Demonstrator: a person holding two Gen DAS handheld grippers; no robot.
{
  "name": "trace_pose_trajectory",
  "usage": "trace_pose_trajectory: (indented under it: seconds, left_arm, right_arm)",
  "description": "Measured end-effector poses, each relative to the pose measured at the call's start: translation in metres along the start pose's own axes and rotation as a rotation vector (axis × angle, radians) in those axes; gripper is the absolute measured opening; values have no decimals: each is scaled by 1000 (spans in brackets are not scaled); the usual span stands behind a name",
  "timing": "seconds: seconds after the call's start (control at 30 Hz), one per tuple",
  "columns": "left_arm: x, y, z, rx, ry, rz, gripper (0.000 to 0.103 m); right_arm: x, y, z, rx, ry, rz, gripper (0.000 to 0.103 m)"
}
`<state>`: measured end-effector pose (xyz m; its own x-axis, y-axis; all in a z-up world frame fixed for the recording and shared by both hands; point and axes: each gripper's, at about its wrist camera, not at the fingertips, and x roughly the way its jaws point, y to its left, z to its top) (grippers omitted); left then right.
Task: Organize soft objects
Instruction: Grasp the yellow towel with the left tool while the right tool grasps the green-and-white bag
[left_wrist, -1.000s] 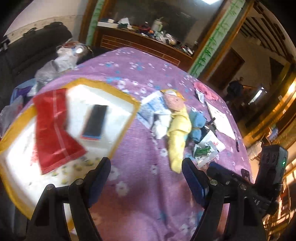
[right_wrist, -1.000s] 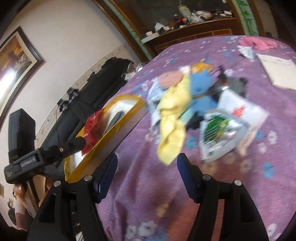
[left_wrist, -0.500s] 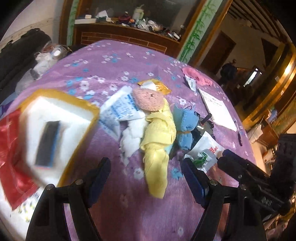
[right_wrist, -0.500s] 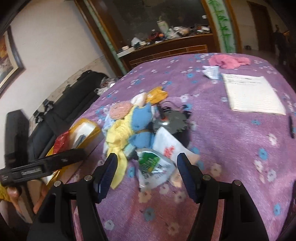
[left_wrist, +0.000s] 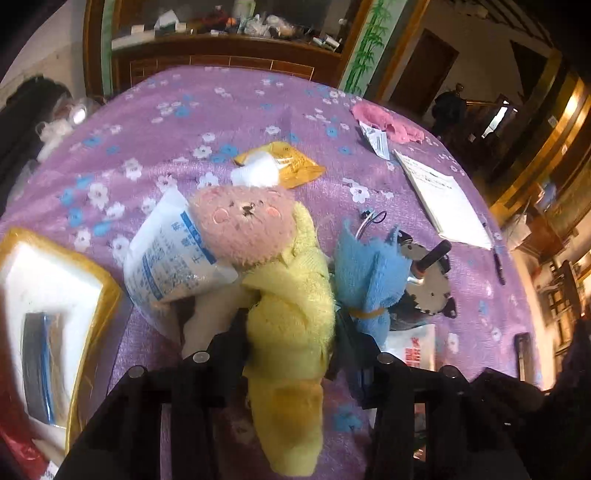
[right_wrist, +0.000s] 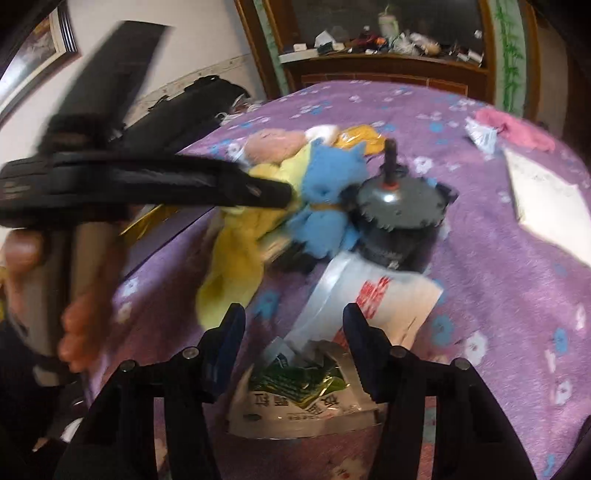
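1. Between the closing jaws of the left tool lies the fluffy yellow towel; its pads seem to squeeze it on the purple flowered tabletop.
2. Just right of it sits a blue tied cloth.
3. Right tool, jaws closing, straddles a green-printed foil packet without touching.

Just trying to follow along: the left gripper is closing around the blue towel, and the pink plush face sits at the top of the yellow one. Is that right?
Not quite. The left gripper is closing around the yellow towel, not the blue towel, which lies just to its right. The left wrist view shows this. The pink plush face does sit at the yellow towel's top.
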<state>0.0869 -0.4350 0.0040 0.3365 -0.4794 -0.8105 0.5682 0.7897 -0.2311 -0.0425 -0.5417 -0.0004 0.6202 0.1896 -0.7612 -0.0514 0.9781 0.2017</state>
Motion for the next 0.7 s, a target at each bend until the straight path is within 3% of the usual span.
trace_pose_trajectory:
  seconds: [0.07,0.27,0.33,0.47,0.5,0.6,0.7]
  left_arm:
    - [-10,1,-9,0,-12,5,46]
    - [-46,16,-49,-60,55,-99,45]
    - [-51,20,-62,-80,85,-128,45]
    - [-51,24,-86,-81,101,-86,46]
    - [-51,24,-87,-85,93,-88,46]
    - [-50,25,-86,-107,59,-89,48]
    - [-42,22,-82,-99,43,-80,46]
  right_arm:
    - [-7,-3,-6,27,-1,28,57]
    - [-19,-12,-25,85,4,78,61]
    - [-12,-8,-30,64,31,39,62]
    - [-6,4,-28,23,27,13,62]
    - [-5,6,-28,12,28,-1,60]
    - [-7,4,-31,23,28,26,32]
    - [-8,-1,-29,42,15,34,29]
